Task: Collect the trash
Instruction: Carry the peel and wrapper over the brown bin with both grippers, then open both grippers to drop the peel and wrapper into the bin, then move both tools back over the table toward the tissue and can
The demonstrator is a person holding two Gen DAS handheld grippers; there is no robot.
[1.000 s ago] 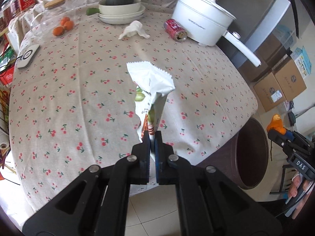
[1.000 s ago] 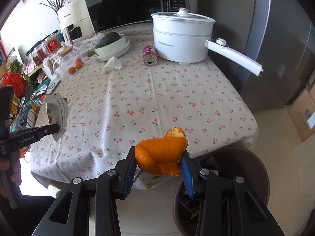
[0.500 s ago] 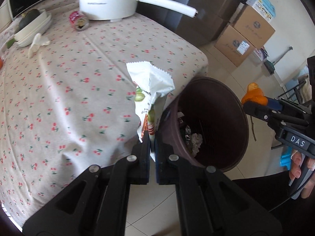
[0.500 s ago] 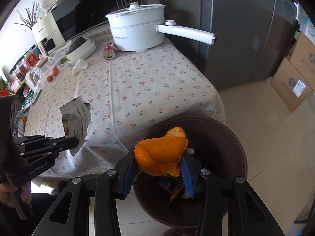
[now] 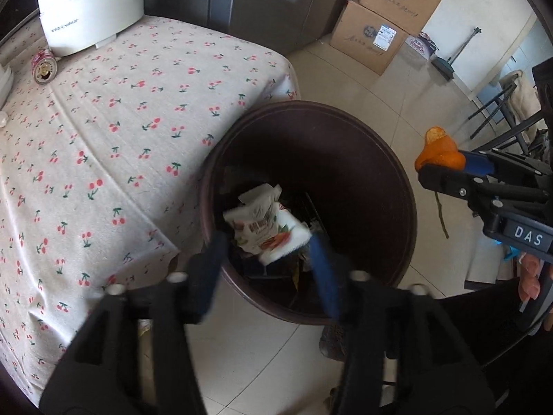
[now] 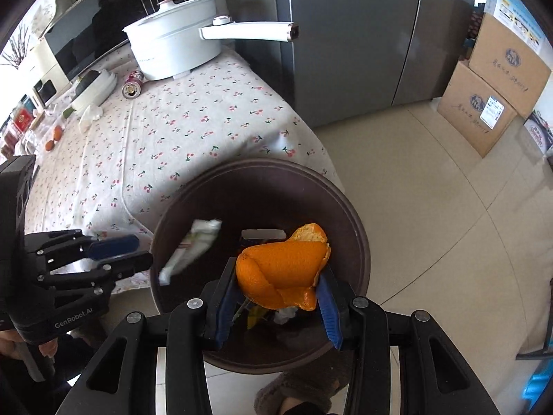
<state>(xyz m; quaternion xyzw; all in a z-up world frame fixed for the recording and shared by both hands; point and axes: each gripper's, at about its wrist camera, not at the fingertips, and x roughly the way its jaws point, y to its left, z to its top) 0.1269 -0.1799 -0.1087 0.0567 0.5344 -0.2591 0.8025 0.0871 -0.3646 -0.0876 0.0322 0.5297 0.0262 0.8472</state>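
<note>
A dark brown round bin (image 5: 387, 159) (image 6: 356, 221) stands on the floor at the table's corner. My left gripper (image 5: 268, 247) (image 6: 138, 250) hangs over its near rim, jaws opening, pads clear of the white snack wrapper (image 5: 266, 224) (image 6: 191, 245), which falls free inside the bin. My right gripper (image 6: 276, 294) (image 5: 442, 162) is shut on a piece of orange peel (image 6: 283, 273) (image 5: 440, 152) above the bin's mouth. Other scraps lie at the bin's bottom. A crushed red can (image 5: 43, 65) (image 6: 133, 84) and a crumpled tissue (image 6: 90, 116) lie on the table.
The cherry-print tablecloth (image 5: 103, 138) (image 6: 172, 131) covers the table beside the bin. A white pot (image 5: 90, 10) (image 6: 172, 52) with a long handle sticks out over the table edge. Cardboard boxes (image 5: 383, 20) (image 6: 490, 86) stand on the tiled floor beyond. A fridge (image 6: 363, 34) stands behind.
Both grippers swung from over the table to over the bin. My left gripper opened and let go of the snack wrapper, which drops into the bin. The right still holds the peel.
</note>
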